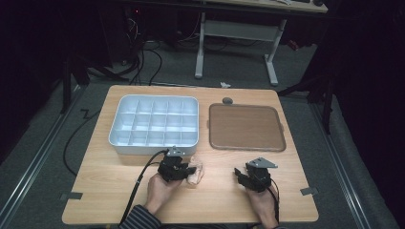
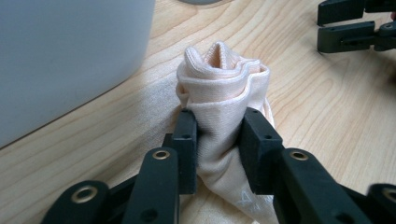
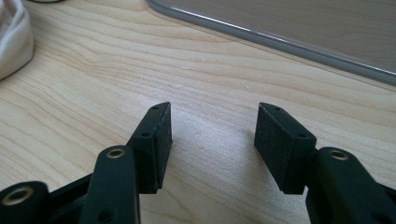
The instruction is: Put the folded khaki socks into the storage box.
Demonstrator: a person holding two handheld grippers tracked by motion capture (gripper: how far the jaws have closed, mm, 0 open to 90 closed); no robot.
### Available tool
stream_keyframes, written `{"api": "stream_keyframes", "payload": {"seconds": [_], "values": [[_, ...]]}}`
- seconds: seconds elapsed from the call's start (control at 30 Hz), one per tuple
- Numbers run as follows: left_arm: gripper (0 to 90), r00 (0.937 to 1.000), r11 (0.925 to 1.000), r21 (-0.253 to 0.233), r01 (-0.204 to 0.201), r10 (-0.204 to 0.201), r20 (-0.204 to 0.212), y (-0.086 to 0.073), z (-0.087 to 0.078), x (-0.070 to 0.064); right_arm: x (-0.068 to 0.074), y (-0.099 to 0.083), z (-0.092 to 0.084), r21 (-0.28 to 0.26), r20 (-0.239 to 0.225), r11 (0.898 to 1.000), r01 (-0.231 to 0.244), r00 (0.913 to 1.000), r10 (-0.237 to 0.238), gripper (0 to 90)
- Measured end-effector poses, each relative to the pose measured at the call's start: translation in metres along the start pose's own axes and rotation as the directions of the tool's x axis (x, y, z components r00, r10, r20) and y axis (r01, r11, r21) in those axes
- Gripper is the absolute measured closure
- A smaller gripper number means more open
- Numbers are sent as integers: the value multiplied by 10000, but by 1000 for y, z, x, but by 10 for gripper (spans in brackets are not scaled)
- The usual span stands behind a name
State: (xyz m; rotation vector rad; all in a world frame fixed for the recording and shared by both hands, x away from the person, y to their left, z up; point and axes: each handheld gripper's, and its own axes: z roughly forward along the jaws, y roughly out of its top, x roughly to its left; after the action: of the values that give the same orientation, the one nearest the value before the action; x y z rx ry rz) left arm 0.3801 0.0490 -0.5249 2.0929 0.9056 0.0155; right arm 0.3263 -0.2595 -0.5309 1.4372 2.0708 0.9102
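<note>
- A pale wooden table [image 1: 119, 200] is standing in a dark room, grey floor around it
- Near left, the left gripper [image 2: 217, 135] is pinching a rolled cream sock [image 2: 219, 88] lying on the wood just in front of the box; it is looking soft, light and squashy, best gripped around its bunched middle
- Near right, the right gripper [image 3: 212, 135] is hovering spread, nothing between its jaws
- Farther off, a white compartment box [image 1: 155, 102] and brown tray [image 1: 246, 128] are sitting side by side, the box wall crowding the sock
</note>
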Motion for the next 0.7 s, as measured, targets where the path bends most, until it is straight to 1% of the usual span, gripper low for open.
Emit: {"api": "stream_keyframes", "payload": {"seconds": [0.07, 0.13, 0.23, 0.37, 0.47, 0.53, 0.6, 0.7], "values": [[712, 10000, 10000, 36, -38, 38, 75, 0, -1, 1, 2, 0, 1, 32, 160, 9999, 123, 9998, -123, 462], [721, 9999, 10000, 6, 11, -11, 170, 0, -1, 2, 2, 0, 1, 32, 166, 9999, 112, 9998, -112, 461], [728, 9998, 10000, -22, 27, -26, 206, 0, -1, 2, 2, 0, 1, 38, 192, 9999, 101, 9998, -102, 454], [732, 9995, 9999, 77, 78, -81, 318, 0, -4, 3, 2, 0, 1, 51, 212, 10000, 84, 9997, -85, 439], [735, 9995, 10000, 42, 9, -11, 319, 0, -6, 2, 2, 0, 1, 53, 197, 10000, 84, 9998, -85, 428], [735, 9998, 10000, 62, -50, 48, 198, 0, -8, 1, 2, 0, 1, 68, 194, 9999, 93, 9998, -95, 426], [735, 9996, 9996, 85, -274, 274, -12, 0, -12, -2, 2, 0, 1, 66, 192, 9999, 92, 9998, -93, 425], [736, 9994, 9994, 70, -338, 338, -53, 1, -17, -2, 2, 0, 1, 63, 193, 9999, 91, 9998, -92, 425]]}}
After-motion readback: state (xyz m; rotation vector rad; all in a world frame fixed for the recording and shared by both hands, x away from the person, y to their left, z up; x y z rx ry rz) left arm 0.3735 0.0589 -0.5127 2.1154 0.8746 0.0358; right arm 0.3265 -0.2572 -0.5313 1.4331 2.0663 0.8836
